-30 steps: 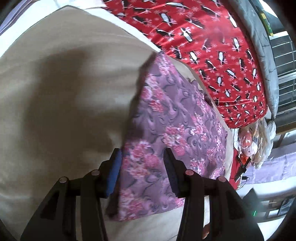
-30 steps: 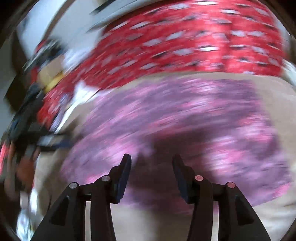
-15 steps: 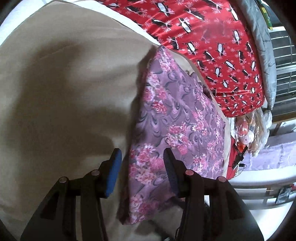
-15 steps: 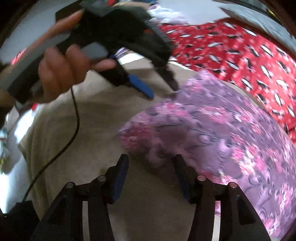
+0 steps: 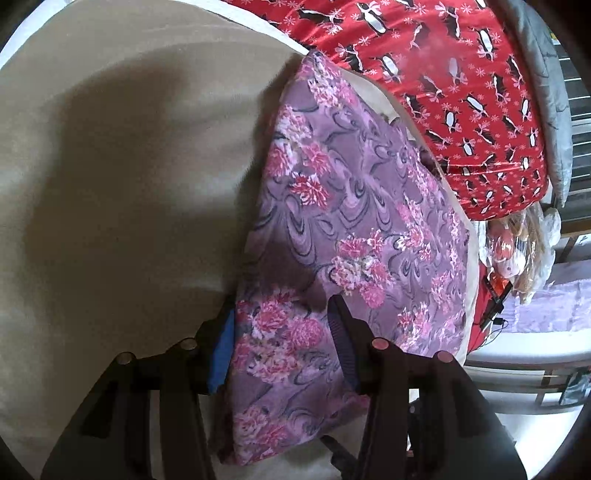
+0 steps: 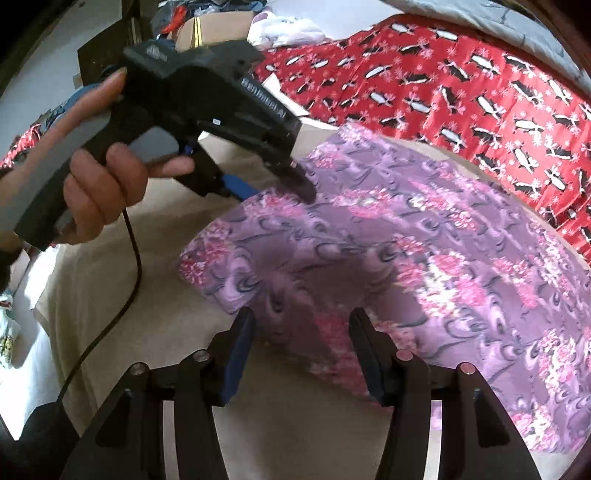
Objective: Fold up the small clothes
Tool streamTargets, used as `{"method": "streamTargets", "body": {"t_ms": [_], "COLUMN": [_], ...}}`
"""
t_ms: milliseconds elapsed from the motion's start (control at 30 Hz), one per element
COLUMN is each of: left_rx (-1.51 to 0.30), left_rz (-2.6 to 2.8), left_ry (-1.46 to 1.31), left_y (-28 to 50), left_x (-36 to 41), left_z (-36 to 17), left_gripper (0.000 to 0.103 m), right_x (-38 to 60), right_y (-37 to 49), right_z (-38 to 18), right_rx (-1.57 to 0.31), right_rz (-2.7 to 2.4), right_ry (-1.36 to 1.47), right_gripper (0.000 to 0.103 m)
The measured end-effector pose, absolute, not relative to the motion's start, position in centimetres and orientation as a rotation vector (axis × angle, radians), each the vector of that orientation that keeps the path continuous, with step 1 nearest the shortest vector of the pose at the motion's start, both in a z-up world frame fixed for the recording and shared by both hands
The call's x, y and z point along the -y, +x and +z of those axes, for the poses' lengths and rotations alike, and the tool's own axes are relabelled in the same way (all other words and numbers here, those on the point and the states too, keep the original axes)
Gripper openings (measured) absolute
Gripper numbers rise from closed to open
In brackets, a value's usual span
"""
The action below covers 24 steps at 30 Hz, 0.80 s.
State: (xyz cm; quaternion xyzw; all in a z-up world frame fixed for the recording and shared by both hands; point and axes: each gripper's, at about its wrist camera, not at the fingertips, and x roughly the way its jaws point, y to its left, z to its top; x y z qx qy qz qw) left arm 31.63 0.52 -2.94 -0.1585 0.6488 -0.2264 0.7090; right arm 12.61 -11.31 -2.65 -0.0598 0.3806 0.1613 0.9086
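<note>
A purple cloth with pink flowers (image 5: pixel 354 221) lies flat on a beige sheet (image 5: pixel 110 184). My left gripper (image 5: pixel 282 317) is open and points down at the cloth's near left edge. Its blue pad sits just outside that edge and the cloth runs between the fingers. In the right wrist view the left gripper (image 6: pixel 282 194) rests its tips on the far edge of the cloth (image 6: pixel 406 258), held by a person's hand (image 6: pixel 99 192). My right gripper (image 6: pixel 301 325) is open over the cloth's near corner, with fabric between its fingers and no pinch visible.
A red penguin-print blanket (image 5: pixel 443 92) lies just beyond the cloth, with a grey quilt (image 5: pixel 543 74) behind it. Plastic bags (image 5: pixel 517 251) sit off the bed's right side. A black cable (image 6: pixel 129 277) hangs from the left gripper over the sheet. A cardboard box (image 6: pixel 214 26) stands far back.
The right gripper swung and rolled across the cloth to its near corner, bringing the left gripper and hand into its view. The left gripper dropped slightly onto the cloth's edge.
</note>
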Motion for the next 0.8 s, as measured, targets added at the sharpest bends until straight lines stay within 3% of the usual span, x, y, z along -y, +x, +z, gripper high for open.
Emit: {"method": "streamTargets", "body": {"t_ms": [567, 800], "left_rx": [-1.436, -1.298], "left_rz": [-0.497, -0.335], "left_ry": [-0.344, -0.156], "left_y": [31.4, 31.0], "left_x": [-0.4, 1.5], "left_z": [-2.9, -0.3], "left_gripper": [0.047, 0.047], "right_x": [10.4, 18.9], "right_y": [13.1, 13.9], "right_z": [-2.6, -1.5], "right_rx": [-0.800, -0.794], "right_rz": [0.301, 0.141], "right_ry": [-0.129, 0.091], "right_gripper": [0.055, 0.055]}}
